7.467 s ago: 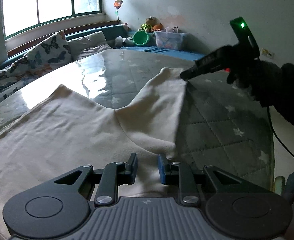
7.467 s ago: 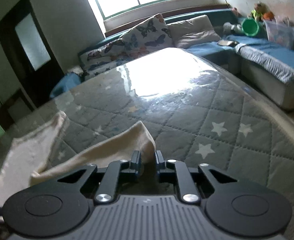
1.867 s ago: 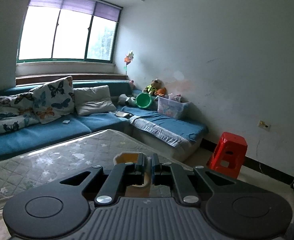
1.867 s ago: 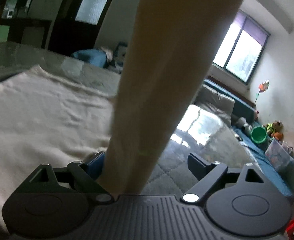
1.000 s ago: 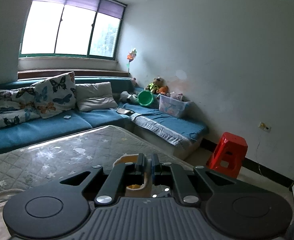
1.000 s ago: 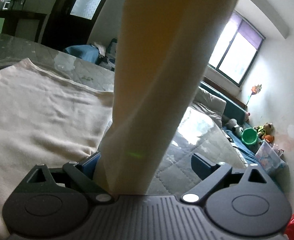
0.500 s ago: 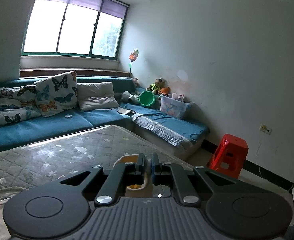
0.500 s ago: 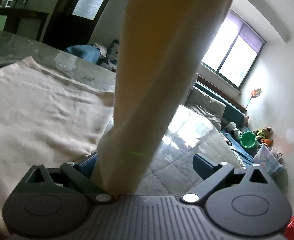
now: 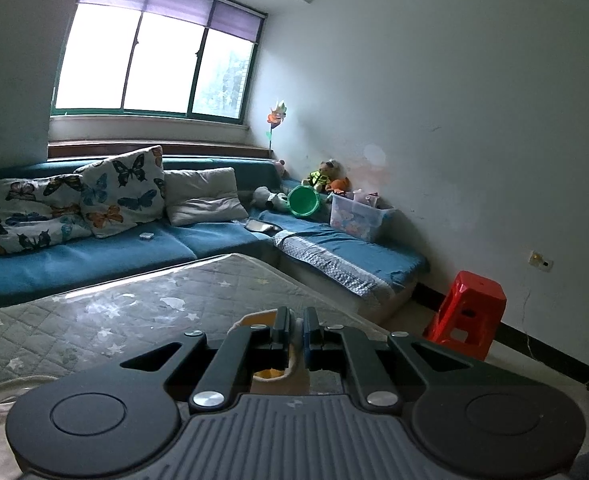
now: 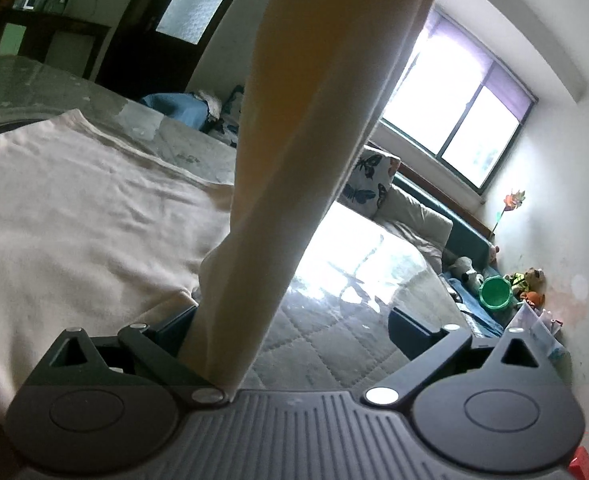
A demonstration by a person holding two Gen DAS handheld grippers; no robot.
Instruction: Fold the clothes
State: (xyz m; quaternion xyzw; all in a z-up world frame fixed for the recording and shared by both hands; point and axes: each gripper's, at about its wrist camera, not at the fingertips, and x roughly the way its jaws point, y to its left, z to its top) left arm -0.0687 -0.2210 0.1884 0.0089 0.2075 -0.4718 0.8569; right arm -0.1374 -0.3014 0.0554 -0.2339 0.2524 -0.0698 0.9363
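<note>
Cream garment (image 10: 94, 220): soft, lightly creased. Sleeve end (image 9: 290, 364) pinched in my left hand-held gripper (image 9: 295, 330); sleeve rises past my spread right hand-held gripper (image 10: 294, 320), touching its left finger. Body flat on mattress (image 10: 334, 344) beyond, leftward.

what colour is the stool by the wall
Red stool, clearest in the left wrist view.

left wrist: low over mattress (image 9: 142, 312), facing sofa (image 9: 94, 252) | right wrist: close behind hanging cloth (image 10: 318, 140) | shared: mattress, sofa, window
</note>
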